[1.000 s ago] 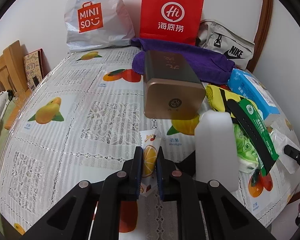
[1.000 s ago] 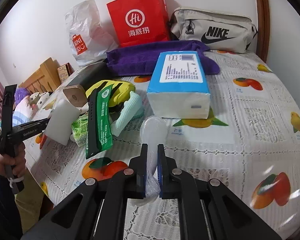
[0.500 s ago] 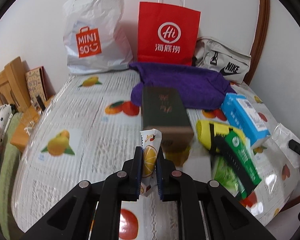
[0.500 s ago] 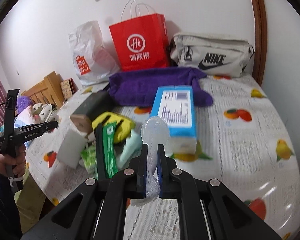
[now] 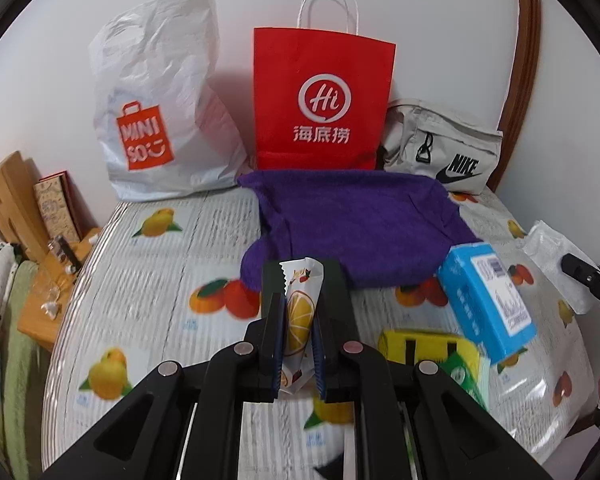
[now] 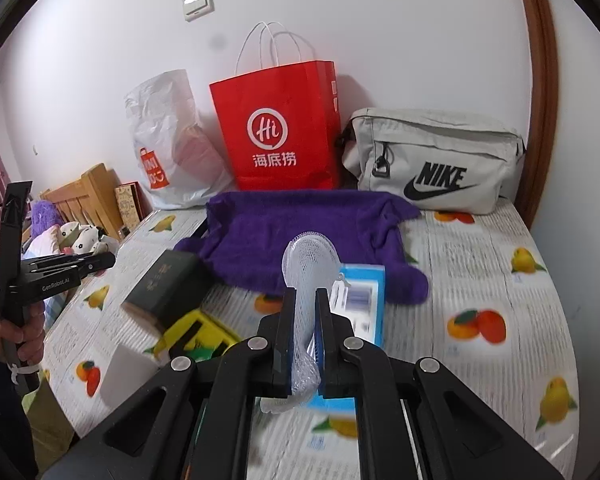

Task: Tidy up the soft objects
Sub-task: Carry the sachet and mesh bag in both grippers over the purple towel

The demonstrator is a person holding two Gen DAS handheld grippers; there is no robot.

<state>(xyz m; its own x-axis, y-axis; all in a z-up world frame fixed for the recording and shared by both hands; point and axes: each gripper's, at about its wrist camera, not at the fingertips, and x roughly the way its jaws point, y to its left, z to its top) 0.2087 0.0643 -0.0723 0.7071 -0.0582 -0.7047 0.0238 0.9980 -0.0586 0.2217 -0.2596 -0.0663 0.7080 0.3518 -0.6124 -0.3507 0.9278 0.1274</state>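
My left gripper (image 5: 298, 312) is shut on a white snack packet (image 5: 300, 308) printed with an orange slice and holds it above the table. My right gripper (image 6: 306, 308) is shut on a clear plastic packet (image 6: 309, 264) with white mesh inside, also held in the air. That packet shows at the right edge of the left wrist view (image 5: 550, 256). The left gripper shows at the left of the right wrist view (image 6: 56, 272). A purple towel (image 5: 352, 220) lies at the back of the table.
A red paper bag (image 5: 322, 100), a white Miniso bag (image 5: 156, 100) and a grey Nike pouch (image 5: 440, 148) stand along the wall. A blue tissue pack (image 5: 488, 300), a dark box (image 6: 164, 284), a yellow item (image 5: 428, 348) and a white bottle (image 6: 120, 376) lie below.
Both grippers have risen and pulled back from the table with their packets. The items on the table now look lower and farther away.
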